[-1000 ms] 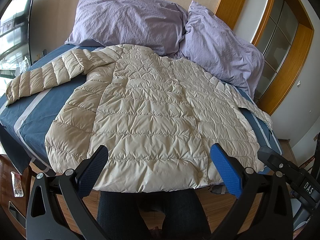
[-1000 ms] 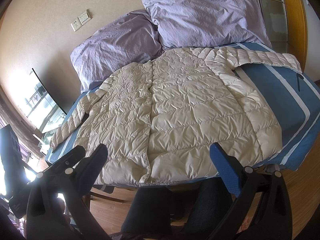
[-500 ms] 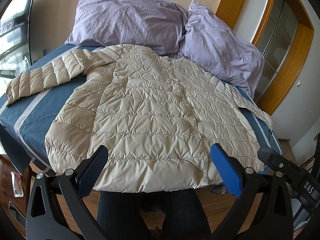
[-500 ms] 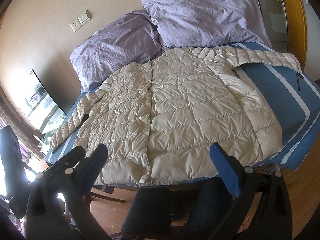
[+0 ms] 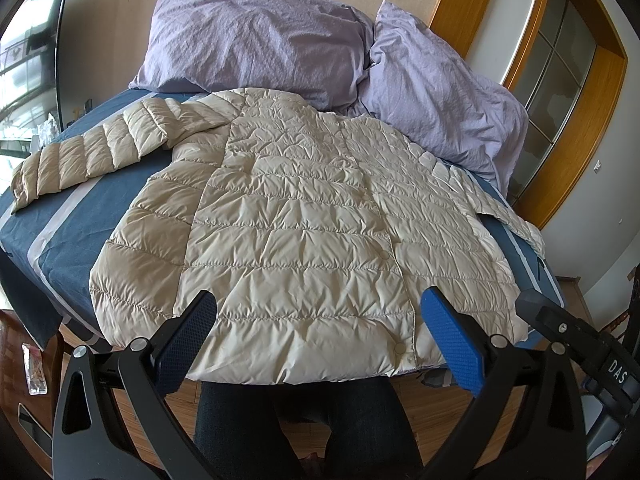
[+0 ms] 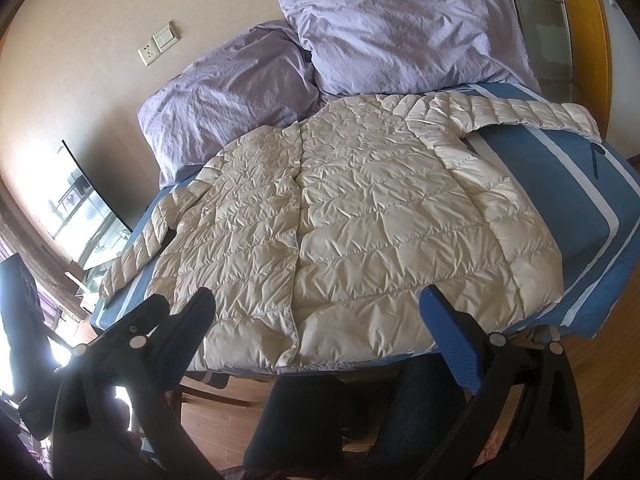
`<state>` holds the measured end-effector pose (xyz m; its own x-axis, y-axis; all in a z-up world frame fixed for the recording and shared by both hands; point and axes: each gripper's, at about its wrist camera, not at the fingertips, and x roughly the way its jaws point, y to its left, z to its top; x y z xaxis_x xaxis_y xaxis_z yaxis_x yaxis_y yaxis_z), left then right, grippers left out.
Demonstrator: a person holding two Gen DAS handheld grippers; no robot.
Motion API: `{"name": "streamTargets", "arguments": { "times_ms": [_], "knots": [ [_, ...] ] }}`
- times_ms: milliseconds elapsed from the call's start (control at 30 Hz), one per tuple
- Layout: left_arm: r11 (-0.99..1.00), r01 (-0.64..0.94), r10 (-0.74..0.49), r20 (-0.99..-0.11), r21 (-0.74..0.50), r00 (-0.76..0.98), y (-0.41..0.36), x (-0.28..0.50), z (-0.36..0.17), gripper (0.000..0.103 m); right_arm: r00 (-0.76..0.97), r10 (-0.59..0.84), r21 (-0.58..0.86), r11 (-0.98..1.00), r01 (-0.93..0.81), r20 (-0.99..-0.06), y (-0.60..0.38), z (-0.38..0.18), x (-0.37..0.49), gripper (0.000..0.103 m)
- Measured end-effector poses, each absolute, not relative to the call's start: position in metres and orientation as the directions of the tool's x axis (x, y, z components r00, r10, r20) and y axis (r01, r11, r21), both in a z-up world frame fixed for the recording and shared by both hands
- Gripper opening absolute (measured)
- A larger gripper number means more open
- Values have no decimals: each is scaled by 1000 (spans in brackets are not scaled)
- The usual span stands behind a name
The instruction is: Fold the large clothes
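Note:
A beige quilted puffer jacket point(image 5: 304, 216) lies flat and front up on the blue bed, sleeves spread out to both sides; it also shows in the right wrist view point(image 6: 360, 216). Its hem hangs at the near bed edge. My left gripper point(image 5: 318, 336) is open and empty, held just before the hem near the jacket's middle. My right gripper point(image 6: 316, 332) is open and empty, also just short of the hem. Neither touches the jacket.
Two lilac pillows point(image 5: 256, 36) point(image 6: 404, 36) lean against the wall at the bed's head. The blue striped bedcover point(image 6: 568, 200) lies under the jacket. The person's dark trouser legs point(image 5: 296, 428) stand on the wood floor at the bed's foot. A wooden door frame point(image 5: 572, 128) is at right.

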<state>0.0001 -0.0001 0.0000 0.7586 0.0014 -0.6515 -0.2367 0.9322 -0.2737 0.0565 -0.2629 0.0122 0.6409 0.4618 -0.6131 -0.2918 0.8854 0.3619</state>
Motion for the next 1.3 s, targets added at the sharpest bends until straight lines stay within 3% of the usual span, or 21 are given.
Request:
{"name": "streamTargets", "arguments": {
  "times_ms": [1300],
  "knots": [
    [937,-240,11,-666,-252,746,1,14,-4,102,639,440,351,896,-271,-631,-264,7,72,101]
  ]
}}
